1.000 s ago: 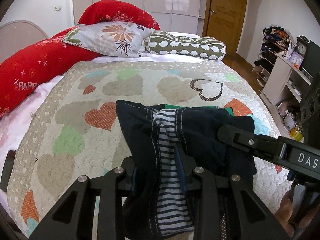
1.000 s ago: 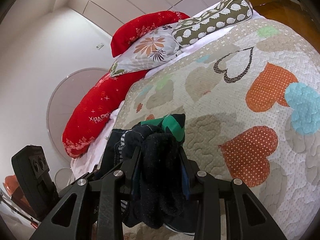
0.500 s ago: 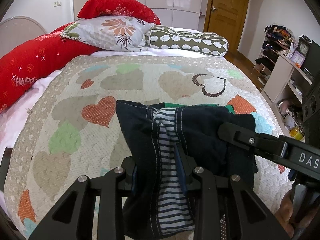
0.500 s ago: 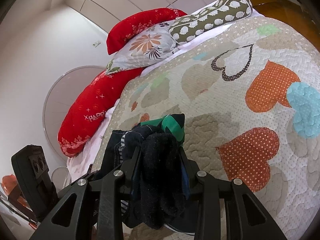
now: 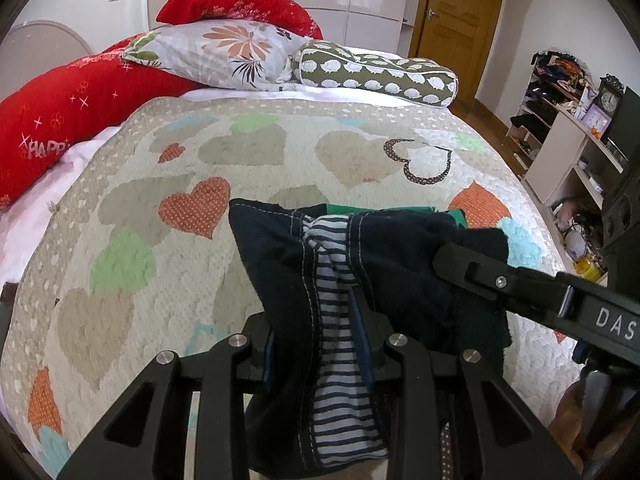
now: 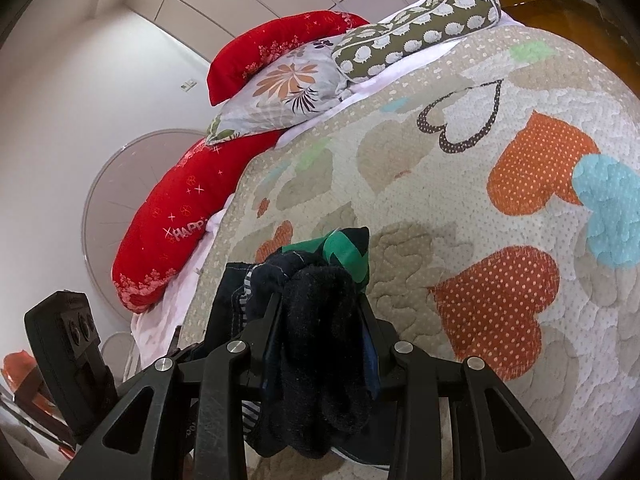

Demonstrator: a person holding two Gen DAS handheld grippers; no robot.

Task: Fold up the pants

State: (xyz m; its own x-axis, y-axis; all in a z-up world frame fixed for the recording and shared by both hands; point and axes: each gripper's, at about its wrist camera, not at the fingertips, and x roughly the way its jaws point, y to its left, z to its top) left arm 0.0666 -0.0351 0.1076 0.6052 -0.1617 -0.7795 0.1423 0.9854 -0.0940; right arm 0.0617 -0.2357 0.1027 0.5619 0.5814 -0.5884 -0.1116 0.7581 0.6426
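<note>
The dark navy pants with a striped lining and white stitching [image 5: 360, 264] hang bunched between both grippers, lifted just above the near edge of the quilted bedspread with heart patches [image 5: 256, 160]. The left gripper [image 5: 320, 344] has its fingers [image 5: 362, 336] nearly closed, pinching the waistband at the striped lining. The right gripper [image 6: 320, 340] is likewise narrowly set, clamped on a thick wad of dark cloth with a green trim showing above. To perform the step well, the two grips should draw apart until the held edge is taut and level, then lower the cloth flat onto the bedspread before any fold is made. A bunched wad probably yields an uneven crease. No container is involved; the white open shelf unit [image 5: 560, 128] at the wall holds clutter too small to identify.
</note>
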